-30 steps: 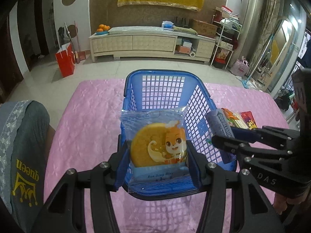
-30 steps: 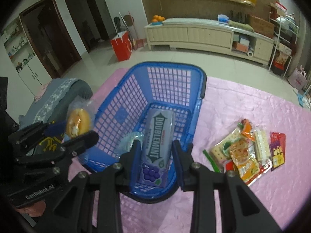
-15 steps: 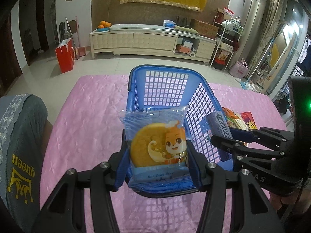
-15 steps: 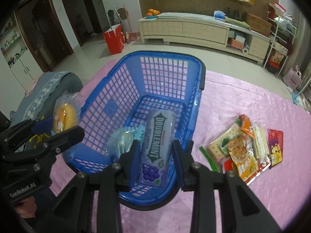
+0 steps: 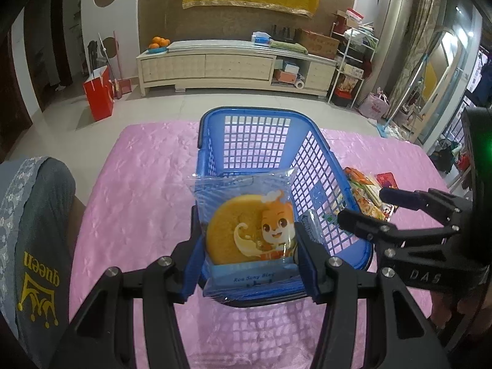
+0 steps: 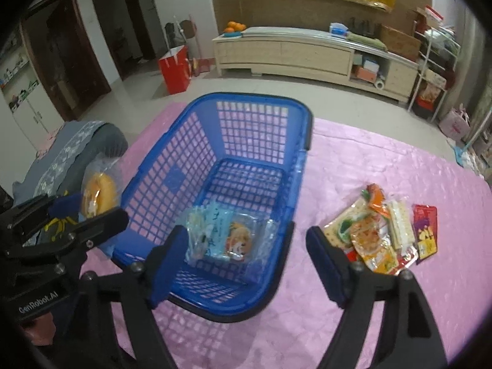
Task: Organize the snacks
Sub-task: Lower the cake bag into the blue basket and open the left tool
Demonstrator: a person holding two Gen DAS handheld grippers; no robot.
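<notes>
My left gripper [image 5: 247, 236] is shut on a clear packet with a round yellow cake [image 5: 246, 233], held just over the near rim of the blue basket [image 5: 255, 141]. The right wrist view shows that cake [image 6: 98, 195] at the far left. My right gripper [image 6: 246, 255] hangs over the basket's [image 6: 215, 153] near right corner; its jaws are opening and nothing is pressed between them. A Doublemint gum pack [image 5: 310, 223] leans inside the basket by the right wall. A clear packet with pale blue print [image 6: 218, 233] lies on the basket floor.
Several loose snack packets [image 6: 381, 233] lie in a pile on the pink tablecloth [image 6: 369, 169] right of the basket. A grey chair cover printed "queen" [image 5: 33, 246] stands at the table's left edge. A hand [image 5: 446, 307] holds the right gripper [image 5: 361, 204].
The right gripper's jaws have spread wide and let go of the Doublemint pack, which has dropped into the basket. The left gripper still holds the cake packet in the same place.
</notes>
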